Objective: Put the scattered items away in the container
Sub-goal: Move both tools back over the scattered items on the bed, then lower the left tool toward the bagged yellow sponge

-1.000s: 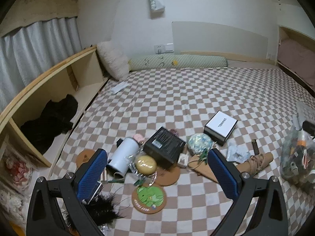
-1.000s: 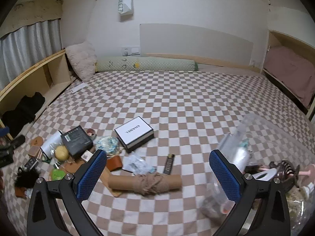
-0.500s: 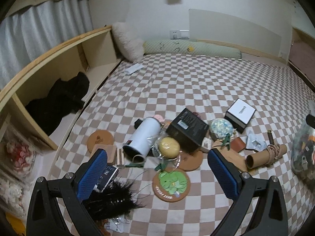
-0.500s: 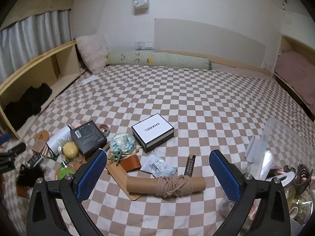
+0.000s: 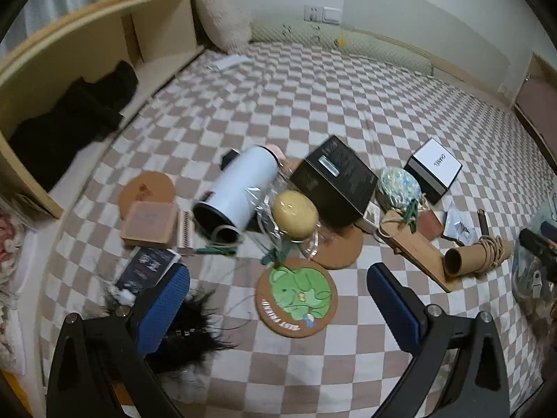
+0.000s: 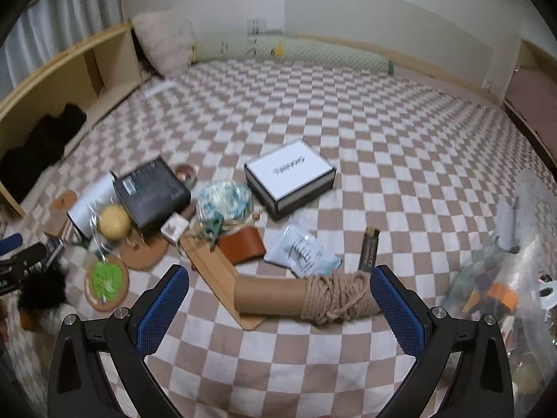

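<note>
1. Nearest the left gripper [image 5: 278, 299], whose blue pads are spread wide and empty, lie a black feathery tuft [image 5: 195, 331] and a green-printed coaster [image 5: 296, 296].
2. The right gripper [image 6: 278, 299], equally spread, hangs above a rope-wound cardboard tube [image 6: 306, 296] lying on a wooden board [image 6: 216, 275].
3. Clear container [image 6: 501, 278] sits near right, partly filled.
4. Farther: white bottle [image 5: 236, 191], black box [image 5: 334, 177], white box [image 6: 289, 174].
5. Both grippers have moved closer to the clutter and tilted down compared with a second ago.

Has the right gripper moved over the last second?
Yes. The right gripper has come down and forward toward the rope-wrapped tube, which now lies between its open fingers on the bed.
</note>
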